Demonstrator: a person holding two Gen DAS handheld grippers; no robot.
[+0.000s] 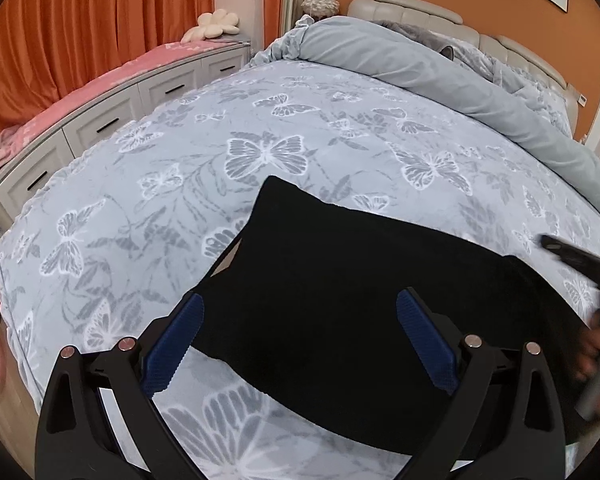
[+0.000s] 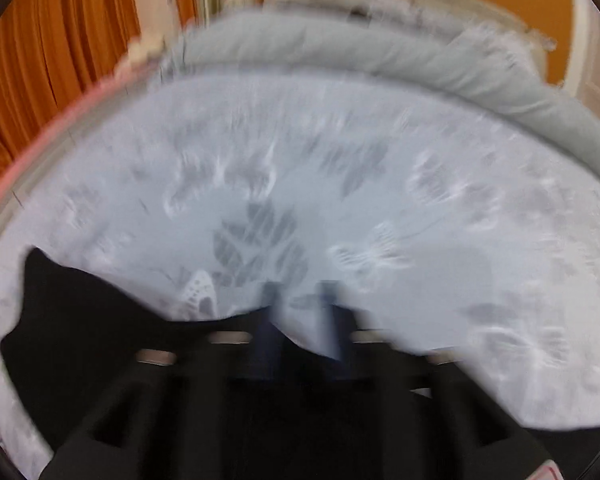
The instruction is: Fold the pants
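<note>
Both grippers released: left gripper [image 1: 296,340] straddles black pants [image 1: 340,280], right gripper [image 2: 300,312] empty—square edges before next fold.

Black pants [image 1: 340,280]; pale blue butterfly-print bedspread [image 1: 180,184]; orange curtains [image 1: 80,20]; pink blanket [image 1: 100,84].

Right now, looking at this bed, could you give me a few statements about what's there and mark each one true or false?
1. The black pants lie on a butterfly-print bedspread. True.
2. The left gripper is clamped shut on the pants. False: its blue pads stand apart, open over the cloth.
3. The curtains are orange. True.
4. The bedside drawers are pulled open. False: they are closed.
</note>
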